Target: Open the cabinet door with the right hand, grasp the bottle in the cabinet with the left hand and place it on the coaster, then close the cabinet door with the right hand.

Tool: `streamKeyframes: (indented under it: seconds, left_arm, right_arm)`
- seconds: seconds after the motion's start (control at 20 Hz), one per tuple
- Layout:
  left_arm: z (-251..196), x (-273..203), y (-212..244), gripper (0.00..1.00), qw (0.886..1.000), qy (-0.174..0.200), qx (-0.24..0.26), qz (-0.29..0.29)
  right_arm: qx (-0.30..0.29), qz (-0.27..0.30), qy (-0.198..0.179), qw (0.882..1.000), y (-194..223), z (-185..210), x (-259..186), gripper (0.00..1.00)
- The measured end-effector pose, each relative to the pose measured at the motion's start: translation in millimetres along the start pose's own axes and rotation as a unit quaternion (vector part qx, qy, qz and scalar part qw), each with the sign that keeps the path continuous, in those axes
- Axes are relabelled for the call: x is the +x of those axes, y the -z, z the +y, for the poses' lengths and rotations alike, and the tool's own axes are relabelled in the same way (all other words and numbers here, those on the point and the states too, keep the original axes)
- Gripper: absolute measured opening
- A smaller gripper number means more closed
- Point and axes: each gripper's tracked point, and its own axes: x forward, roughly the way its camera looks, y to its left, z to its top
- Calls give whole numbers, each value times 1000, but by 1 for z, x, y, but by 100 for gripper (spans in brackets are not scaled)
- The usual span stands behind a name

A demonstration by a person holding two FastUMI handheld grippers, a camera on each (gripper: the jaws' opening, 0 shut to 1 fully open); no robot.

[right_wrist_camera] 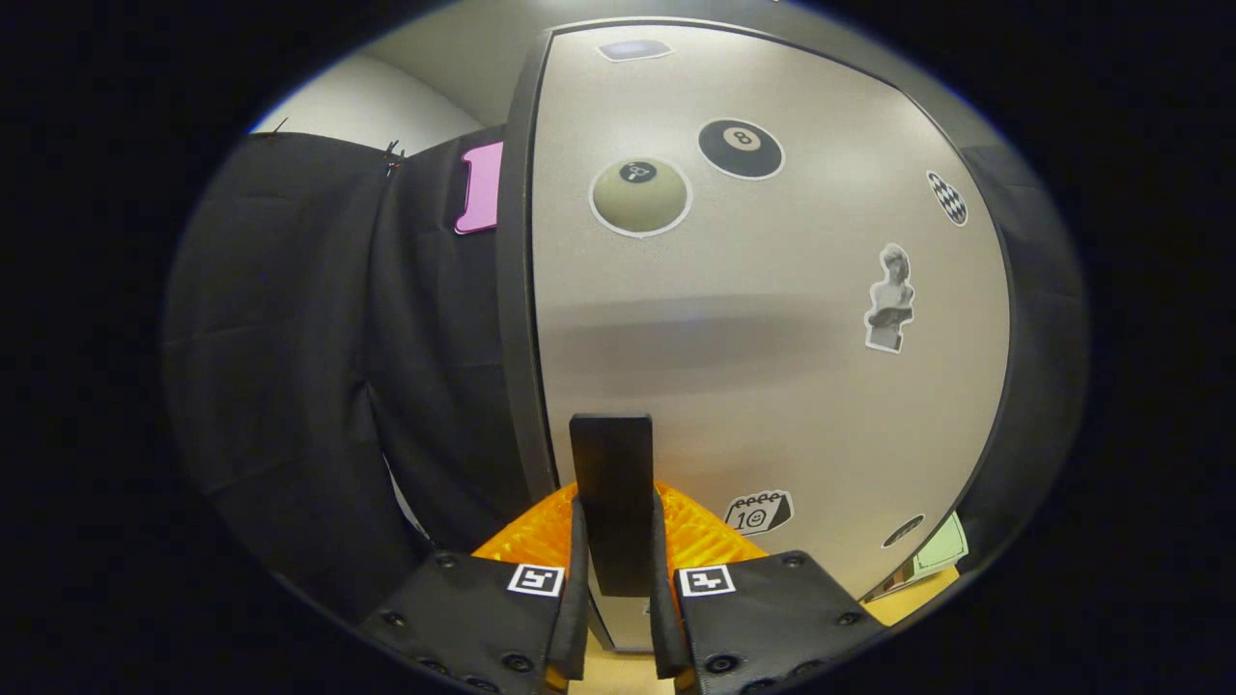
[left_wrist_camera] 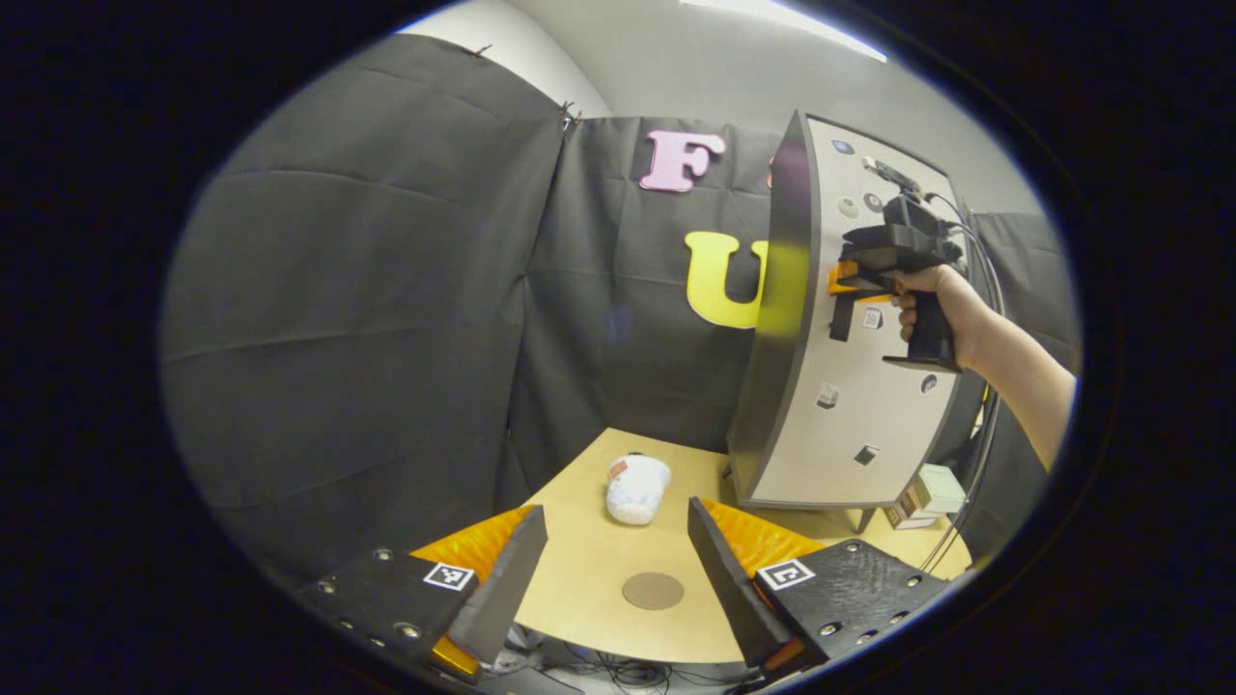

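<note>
The grey cabinet door, covered in stickers, stands upright, and I cannot tell whether it is ajar. My right gripper is shut on the door's black vertical handle. In the left gripper view a hand holds that right gripper against the door at mid height. My left gripper hangs open above the table with nothing between its fingers. A white bottle rests on the table beyond a round brown coaster, clear of it.
The cabinet's dark side panel faces the bottle. The light wooden table ends just below the coaster. Small boxes lie at the cabinet's right foot. A cable trails down from the right gripper.
</note>
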Motion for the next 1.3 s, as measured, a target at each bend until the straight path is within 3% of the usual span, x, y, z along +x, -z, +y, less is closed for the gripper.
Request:
streamKeyframes:
  seconds: [0.15,0.4,0.65,1.1,1.3]
  left_arm:
    - [-1,-1,2,89,1000,10,13,-2]
    - [-5,-4,2,89,1000,26,16,2]
    - [-6,-4,1,89,999,30,19,-6]
    - [-19,-6,0,89,1000,7,-19,-2]
    - [-11,-14,2,89,1000,-24,-16,10]
  right_arm:
    - [2,4,-13,1000,1,1,-2,7]
    - [-12,7,-19,1000,4,0,-8,10]
    - [-17,8,-61,998,5,2,-27,10]
    - [-42,-3,-146,988,7,0,-59,10]
    - [-26,2,-180,983,8,-4,-59,10]
